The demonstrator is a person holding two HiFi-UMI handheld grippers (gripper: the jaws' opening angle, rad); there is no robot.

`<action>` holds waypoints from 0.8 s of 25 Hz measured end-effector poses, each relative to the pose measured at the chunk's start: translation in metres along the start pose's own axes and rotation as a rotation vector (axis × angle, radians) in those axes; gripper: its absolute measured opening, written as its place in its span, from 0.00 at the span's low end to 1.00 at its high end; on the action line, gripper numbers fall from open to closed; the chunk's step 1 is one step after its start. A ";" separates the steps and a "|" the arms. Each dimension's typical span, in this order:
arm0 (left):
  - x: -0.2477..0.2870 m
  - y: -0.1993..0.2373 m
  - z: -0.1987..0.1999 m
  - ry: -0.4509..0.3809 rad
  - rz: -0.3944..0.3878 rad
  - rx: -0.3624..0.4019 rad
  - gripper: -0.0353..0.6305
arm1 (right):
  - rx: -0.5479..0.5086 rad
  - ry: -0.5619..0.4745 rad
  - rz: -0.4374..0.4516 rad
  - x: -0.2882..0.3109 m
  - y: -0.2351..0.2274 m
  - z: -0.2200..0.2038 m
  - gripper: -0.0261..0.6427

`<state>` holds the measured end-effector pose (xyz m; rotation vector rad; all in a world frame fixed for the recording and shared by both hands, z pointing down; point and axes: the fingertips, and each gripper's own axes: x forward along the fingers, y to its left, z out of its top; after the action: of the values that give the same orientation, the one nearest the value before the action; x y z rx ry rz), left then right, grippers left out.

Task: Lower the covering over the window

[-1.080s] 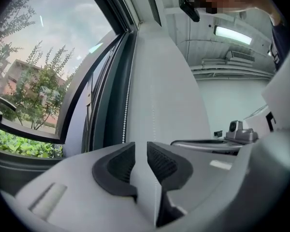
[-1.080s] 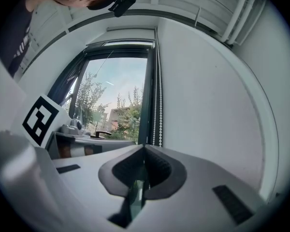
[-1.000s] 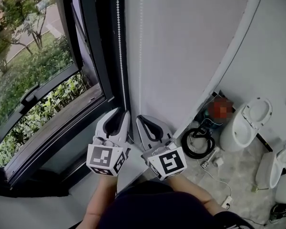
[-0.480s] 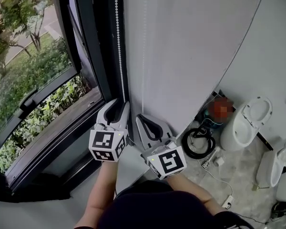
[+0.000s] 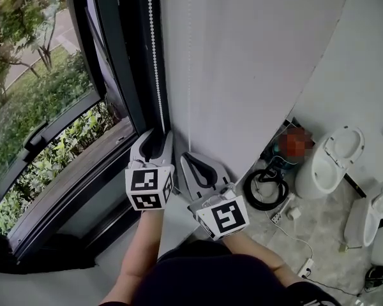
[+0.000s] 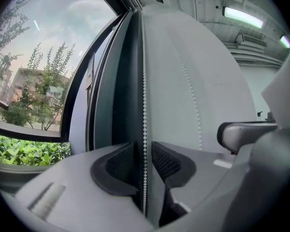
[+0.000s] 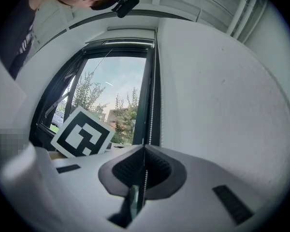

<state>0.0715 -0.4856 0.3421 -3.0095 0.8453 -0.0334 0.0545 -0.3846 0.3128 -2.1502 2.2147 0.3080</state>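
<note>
**A:** Where does the bead chain (image 5: 154, 50) hang?

**B:** In the head view it drops from twelve o'clock along the dark window frame (image 5: 118, 75), straight to the left gripper (image 5: 154, 139). A second strand (image 5: 190, 75), just toward three o'clock over the white wall (image 5: 262, 56), comes down to the right gripper (image 5: 189, 159).

**A:** And the left fingers?

**B:** In the left gripper view the bead chain (image 6: 144, 95) runs between the black pads (image 6: 165, 159) of the left gripper (image 6: 144, 151). The jaws stand apart and have just been opening. There is a gap on each side of the beads, so nothing is pinched.

**A:** The right ones?

**B:** They are pressed together. In the right gripper view the right gripper (image 7: 145, 151) has its strand (image 7: 151, 100) entering the seam from twelve o'clock, clamped between the pads.

**A:** How do the two sit?

**B:** The right gripper lies at about four o'clock of the left one, close beside it.

**A:** The covering itself?

**B:** A pale band (image 7: 128, 34) crosses the top of the window at twelve o'clock. I cannot tell whether that is the roll. The glass (image 5: 45, 107) at nine o'clock shows trees and shrubs.
</note>
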 end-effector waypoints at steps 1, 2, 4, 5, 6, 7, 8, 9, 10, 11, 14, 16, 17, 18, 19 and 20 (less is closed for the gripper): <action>0.001 0.001 0.000 0.003 0.018 0.005 0.24 | 0.002 -0.001 -0.002 0.000 -0.001 0.000 0.06; 0.001 0.001 0.000 0.005 0.036 0.011 0.24 | 0.003 -0.002 -0.002 0.000 -0.001 0.000 0.06; 0.001 0.005 -0.001 0.002 0.077 0.018 0.21 | 0.004 -0.005 -0.005 0.000 -0.003 0.000 0.06; 0.001 0.007 -0.001 -0.002 0.093 0.019 0.16 | 0.004 -0.008 -0.006 -0.001 -0.003 0.001 0.06; 0.001 0.009 -0.001 -0.006 0.098 0.019 0.14 | 0.004 -0.008 -0.006 -0.001 -0.004 0.001 0.06; 0.001 0.009 0.000 -0.008 0.096 0.020 0.13 | 0.004 -0.007 -0.006 -0.002 -0.004 0.001 0.06; 0.000 0.010 0.000 -0.008 0.089 0.022 0.12 | 0.003 -0.006 -0.004 -0.002 -0.004 0.001 0.06; -0.001 0.009 0.000 -0.007 0.079 0.022 0.11 | 0.004 -0.006 -0.001 -0.004 -0.004 0.001 0.06; -0.002 0.009 0.000 -0.006 0.069 0.018 0.10 | 0.004 -0.006 0.003 -0.006 -0.004 0.002 0.06; -0.003 0.008 -0.001 -0.002 0.057 0.011 0.09 | 0.006 -0.007 0.008 -0.009 -0.004 0.002 0.06; -0.009 0.000 -0.008 0.029 0.001 -0.017 0.08 | 0.019 -0.009 0.030 -0.016 -0.002 0.003 0.06; -0.019 -0.009 -0.013 0.044 -0.044 -0.044 0.08 | 0.031 -0.013 0.051 -0.020 0.000 0.004 0.06; -0.025 -0.014 -0.014 0.045 -0.057 -0.054 0.08 | 0.037 -0.017 0.064 -0.023 0.000 0.005 0.06; -0.032 -0.018 -0.013 0.046 -0.062 -0.057 0.08 | 0.042 -0.023 0.080 -0.025 0.000 0.007 0.06; -0.038 -0.022 -0.013 0.048 -0.064 -0.058 0.08 | 0.046 -0.030 0.096 -0.028 0.001 0.010 0.06; -0.044 -0.026 -0.013 0.052 -0.064 -0.060 0.08 | 0.050 -0.035 0.113 -0.031 0.001 0.012 0.06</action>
<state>0.0468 -0.4405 0.3545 -3.1039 0.7669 -0.0886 0.0534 -0.3519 0.3059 -1.9836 2.3033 0.2890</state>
